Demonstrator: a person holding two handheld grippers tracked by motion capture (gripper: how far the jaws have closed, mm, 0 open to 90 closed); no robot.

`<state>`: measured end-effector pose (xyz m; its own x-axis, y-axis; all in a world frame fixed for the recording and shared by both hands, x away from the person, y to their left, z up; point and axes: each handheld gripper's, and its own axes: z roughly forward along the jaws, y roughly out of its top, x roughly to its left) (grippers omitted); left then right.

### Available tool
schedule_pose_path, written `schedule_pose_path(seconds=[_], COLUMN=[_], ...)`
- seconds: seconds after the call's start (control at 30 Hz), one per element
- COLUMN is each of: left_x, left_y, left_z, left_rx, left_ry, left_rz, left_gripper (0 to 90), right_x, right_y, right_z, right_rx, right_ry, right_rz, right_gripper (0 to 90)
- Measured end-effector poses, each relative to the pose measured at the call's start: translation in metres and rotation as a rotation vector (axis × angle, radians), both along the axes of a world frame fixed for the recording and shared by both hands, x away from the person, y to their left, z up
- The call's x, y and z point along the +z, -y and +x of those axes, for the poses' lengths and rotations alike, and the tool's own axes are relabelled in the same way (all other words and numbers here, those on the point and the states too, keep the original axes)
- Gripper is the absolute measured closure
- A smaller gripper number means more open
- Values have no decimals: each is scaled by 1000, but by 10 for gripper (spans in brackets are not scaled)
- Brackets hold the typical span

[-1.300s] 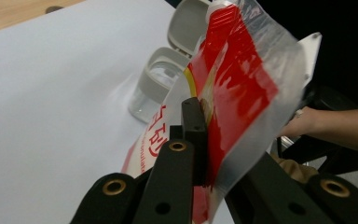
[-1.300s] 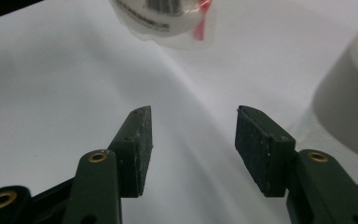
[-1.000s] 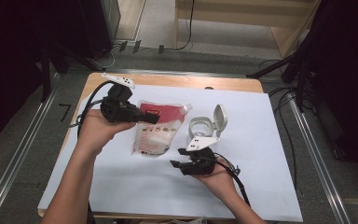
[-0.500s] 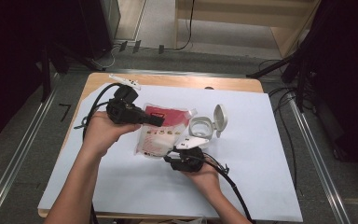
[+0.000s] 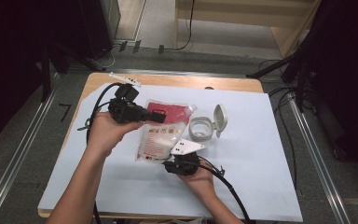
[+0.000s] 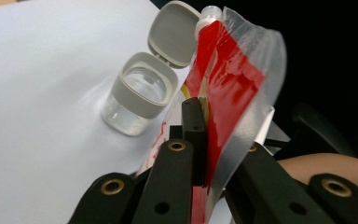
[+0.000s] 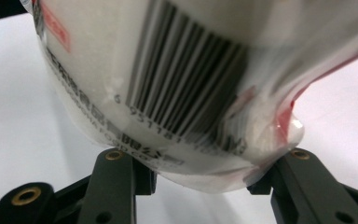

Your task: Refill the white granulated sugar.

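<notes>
Looking down from the high view, I see a white sheet covering most of a wooden table, which stands on grey floor with metal rails on both sides, dark equipment around and cables trailing at the far edge. A pale wooden unit sits at the top of the room.

My left gripper is clamped tight on the red top edge of the spouted refill pouch; in the left gripper view its jaws pinch the red film flat between them, and the pouch hangs lifted over the sheet. Beside it stands a small clear jar with a grey collar, its hinged lid flipped open. Jar and pouch sit near each other, not touching as far as I can tell.

My right gripper is at the pouch's lower end. In the right gripper view the barcode corner sits between the jaws, which stand apart on either side of it; the jaws have just been closing, but I cannot tell whether the pads press the film yet.

Versus a second ago: right hand has shifted left along the sheet, from below the jar to under the pouch's bottom edge. Left hand, pouch top and jar stay put.
</notes>
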<state>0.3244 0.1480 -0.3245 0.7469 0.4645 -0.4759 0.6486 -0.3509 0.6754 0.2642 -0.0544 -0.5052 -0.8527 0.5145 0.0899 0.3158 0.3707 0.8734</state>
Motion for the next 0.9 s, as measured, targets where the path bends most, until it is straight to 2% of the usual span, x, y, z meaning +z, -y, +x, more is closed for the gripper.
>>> schedule_pose_path(seconds=[0.03,0.07,0.17,0.27,0.43,0.57,0.67,0.77,0.9], left_x=[0,0,-6,-15,-19,-15,-10,-5,-2], left_y=[1,2,5,5,13,16,21,27,33], left_z=[-1,0,2,8,9,8,7,10,14], left_rx=[16,19,42,33,30,14,-3,-13,-23], left_ry=[11,25,44,14,10,-14,-8,-27,-56], left_rz=[-1,17,53,44,72,32,36,28,30], left_gripper=[900,900,885,880,874,889,895,900,900], right_x=[1,3,8,14,23,33,40,45,48], right_y=[0,1,2,-1,-4,-5,-7,-11,-12], right_z=[-1,-1,-5,-12,-15,-18,-22,-23,-25], right_rx=[-1,-2,14,47,62,45,18,12,-9], right_ry=[-9,-19,-16,15,-94,-82,-82,-70,-67], right_rz=[4,11,16,-24,32,37,38,21,64], right_gripper=[559,558,551,546,544,546,545,543,542])
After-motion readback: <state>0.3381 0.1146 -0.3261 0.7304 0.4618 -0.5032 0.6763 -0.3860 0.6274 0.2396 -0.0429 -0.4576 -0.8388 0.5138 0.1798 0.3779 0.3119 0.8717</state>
